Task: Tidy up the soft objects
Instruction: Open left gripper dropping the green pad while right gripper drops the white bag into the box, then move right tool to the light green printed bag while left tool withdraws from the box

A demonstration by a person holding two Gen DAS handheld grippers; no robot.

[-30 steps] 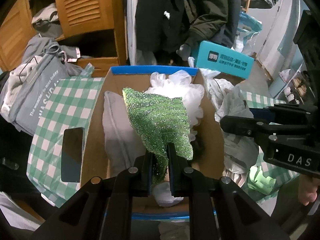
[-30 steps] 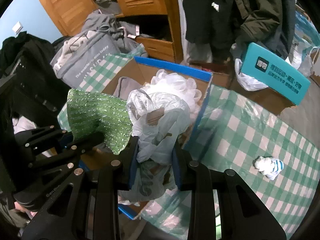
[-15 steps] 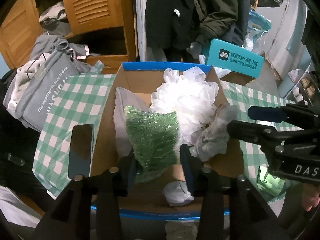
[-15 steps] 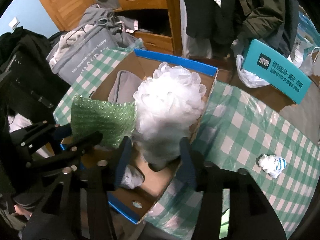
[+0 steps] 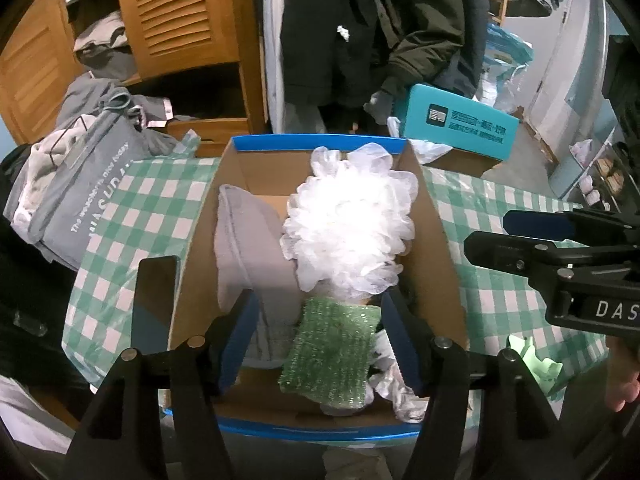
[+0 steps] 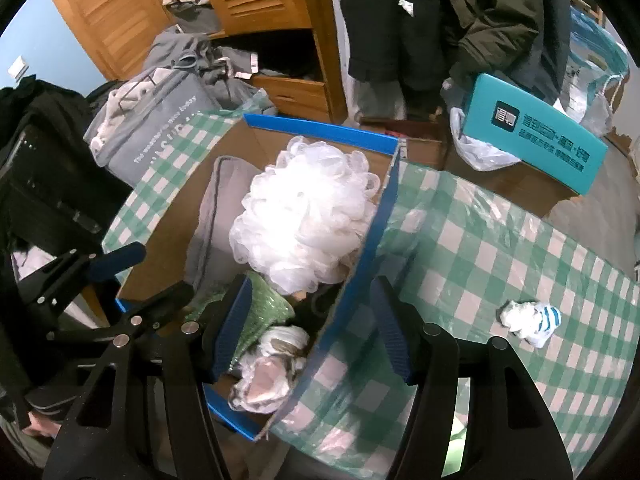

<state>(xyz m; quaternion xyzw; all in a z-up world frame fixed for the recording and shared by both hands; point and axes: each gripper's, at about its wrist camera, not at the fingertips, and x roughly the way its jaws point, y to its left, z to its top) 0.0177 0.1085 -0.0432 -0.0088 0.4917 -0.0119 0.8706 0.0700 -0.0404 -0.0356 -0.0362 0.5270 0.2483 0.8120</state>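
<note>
Checked tablecloth (image 6: pixel 500 264) bears cardboard box (image 5: pixel 436 240); both tools spread, just opening, empty.

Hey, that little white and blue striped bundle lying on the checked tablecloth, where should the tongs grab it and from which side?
Probably take the striped bundle across its bunched middle, coming straight down from above. It lies as a low crumpled lump alone on the tablecloth, with bare cloth around it and no handle or edge sticking up. The right tongs, open, are on that side of the cardboard box.
</note>
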